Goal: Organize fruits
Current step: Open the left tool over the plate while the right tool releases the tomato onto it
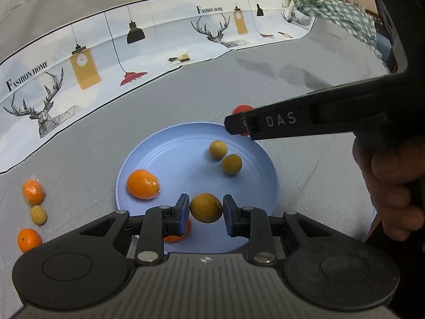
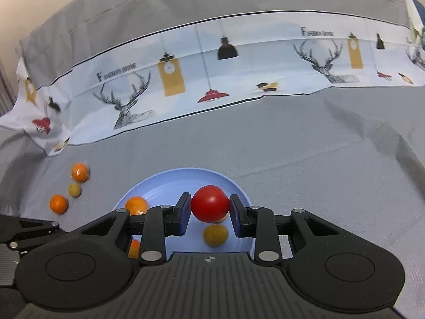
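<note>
A blue plate (image 1: 186, 143) lies on the grey cloth and holds an orange (image 1: 142, 184), two brown longans (image 1: 218, 149) and a second orange partly hidden behind my left fingers. My left gripper (image 1: 206, 208) is shut on a brown longan (image 1: 206, 208) above the plate's near side. My right gripper (image 2: 210, 207) is shut on a red tomato (image 2: 210, 203) above the plate (image 2: 159, 183); it reaches in from the right in the left wrist view (image 1: 239, 125). Two oranges (image 1: 33, 191) and a longan (image 1: 38, 214) lie on the cloth left of the plate.
A printed cloth band with deer and lamps (image 1: 79, 61) runs across the back. A green checked cloth (image 1: 337, 13) lies at the far right. Grey cloth (image 2: 318, 159) stretches right of the plate.
</note>
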